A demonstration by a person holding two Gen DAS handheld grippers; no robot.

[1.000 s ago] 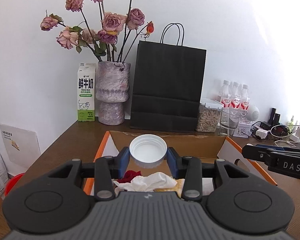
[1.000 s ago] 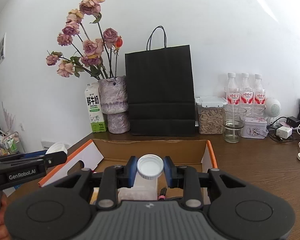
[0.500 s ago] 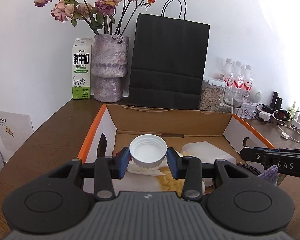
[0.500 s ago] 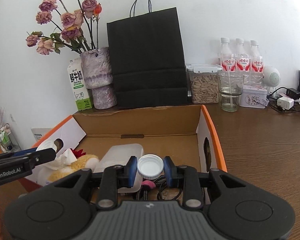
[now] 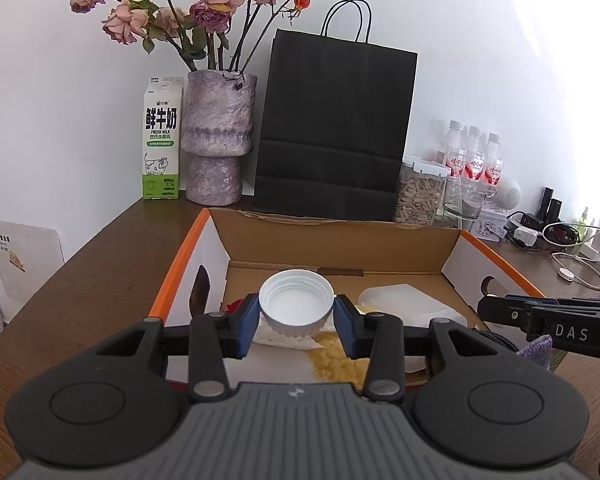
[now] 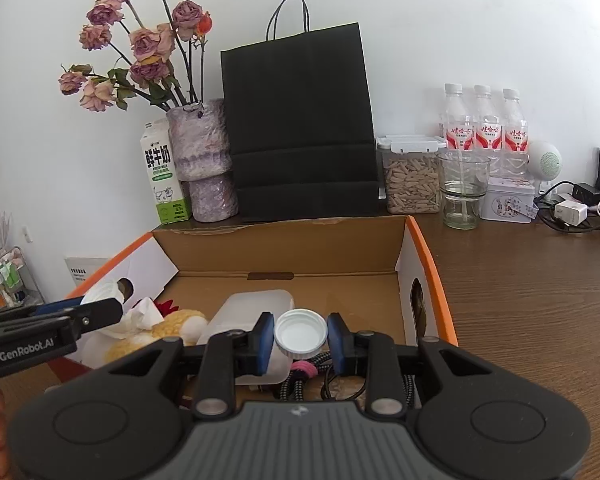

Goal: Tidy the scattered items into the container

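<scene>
My left gripper (image 5: 297, 318) is shut on a wide white screw cap (image 5: 296, 303), held hollow side up over the near left part of the orange-rimmed cardboard box (image 5: 180, 276). My right gripper (image 6: 301, 342) is shut on a smaller white cap (image 6: 301, 331) above the box's (image 6: 428, 256) near middle. Inside the box lie a translucent plastic container (image 6: 256, 308), a yellow plush toy (image 6: 172, 322), crumpled tissue (image 6: 146, 312) and dark cables (image 6: 296, 380). Each gripper shows in the other's view: the right gripper (image 5: 496, 312) at the right edge, the left gripper (image 6: 104, 306) at the left.
Behind the box stand a black paper bag (image 5: 332, 128), a vase of dried roses (image 5: 218, 140) and a milk carton (image 5: 162, 140). A seed jar (image 6: 412, 178), a glass (image 6: 462, 192), three bottles (image 6: 482, 124), a tin and chargers with cables (image 6: 568, 212) fill the back right.
Both grippers have sunk and tipped downward over the box, each keeping its cap. In the last half second they have barely moved.
</scene>
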